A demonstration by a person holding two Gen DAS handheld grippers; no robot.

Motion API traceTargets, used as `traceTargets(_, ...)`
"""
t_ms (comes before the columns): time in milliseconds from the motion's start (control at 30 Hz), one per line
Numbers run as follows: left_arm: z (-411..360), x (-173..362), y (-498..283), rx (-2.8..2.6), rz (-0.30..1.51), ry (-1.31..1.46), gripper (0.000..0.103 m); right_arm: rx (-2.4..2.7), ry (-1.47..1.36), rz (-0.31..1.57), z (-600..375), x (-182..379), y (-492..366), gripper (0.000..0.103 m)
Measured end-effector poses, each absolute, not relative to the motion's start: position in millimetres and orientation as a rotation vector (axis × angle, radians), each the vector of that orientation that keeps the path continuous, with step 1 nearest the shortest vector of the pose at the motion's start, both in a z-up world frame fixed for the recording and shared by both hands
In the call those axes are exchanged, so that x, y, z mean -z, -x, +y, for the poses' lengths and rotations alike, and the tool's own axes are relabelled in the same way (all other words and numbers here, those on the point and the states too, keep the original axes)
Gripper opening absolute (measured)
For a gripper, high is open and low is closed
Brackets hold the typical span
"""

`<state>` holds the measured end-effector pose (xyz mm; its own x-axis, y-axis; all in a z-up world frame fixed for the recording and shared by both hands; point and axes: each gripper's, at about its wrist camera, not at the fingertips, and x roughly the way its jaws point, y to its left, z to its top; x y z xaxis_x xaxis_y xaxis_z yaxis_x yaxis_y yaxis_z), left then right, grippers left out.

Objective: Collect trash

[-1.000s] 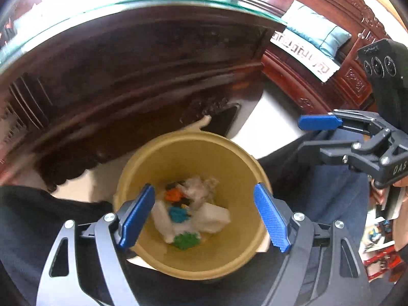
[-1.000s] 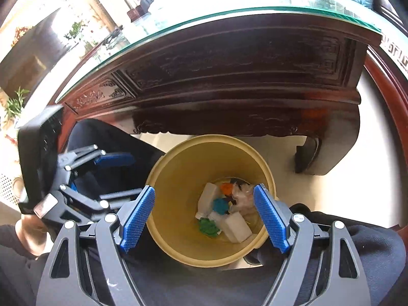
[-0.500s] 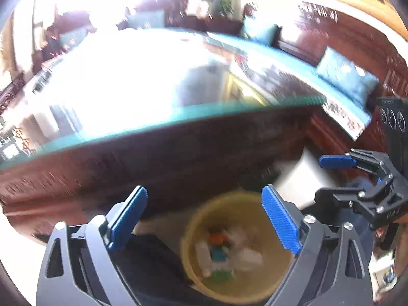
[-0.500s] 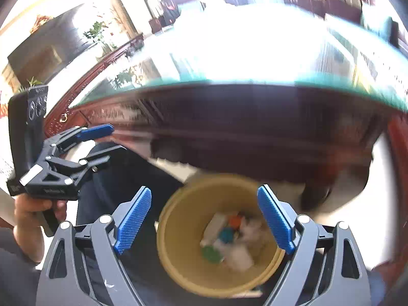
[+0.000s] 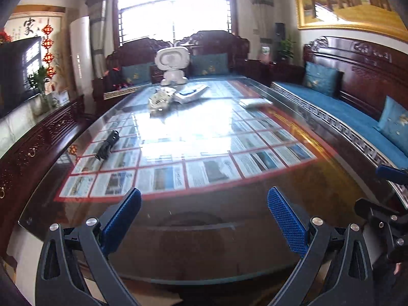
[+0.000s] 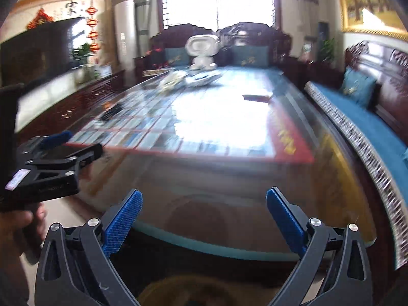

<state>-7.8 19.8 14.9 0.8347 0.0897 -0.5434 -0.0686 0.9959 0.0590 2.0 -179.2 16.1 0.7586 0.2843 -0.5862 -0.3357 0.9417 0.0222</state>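
Both held level over the near edge of the glass-topped table (image 5: 229, 204), left gripper (image 5: 204, 219) and right gripper (image 6: 204, 219) spread wide, gripping nothing, yellow trash bin (image 6: 178, 290) peeking bottom centre, right view.

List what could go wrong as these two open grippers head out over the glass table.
1. Both the left gripper and right gripper sit low at the near edge of the glass tabletop; a fingertip could knock or scratch it.
2. The crumpled wrapper lies far down the table beside the white figurine, so a long reach might bump the figurine.
3. The black cable could be mistaken for trash.
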Motion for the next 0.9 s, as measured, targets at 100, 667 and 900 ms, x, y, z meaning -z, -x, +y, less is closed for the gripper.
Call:
traceTargets(100,29.3,-17.5,-20.7,-0.117,0.566,0.0,0.099,-0.258,0.089,0.599,-169.9,-15.7,-33.8,0.095)
traceTargets(667,59.5,19.3,-138.7,-0.174,0.67,0.044,0.099,-0.114,0.045,0.623,-160.6,22.7,-156.8,0.095)
traceTargets(900,56.9,36.3,-154.4,-0.175,0.74,0.028,0.099,-0.128,0.047,0.641,-152.9,30.2,-171.2,0.095)
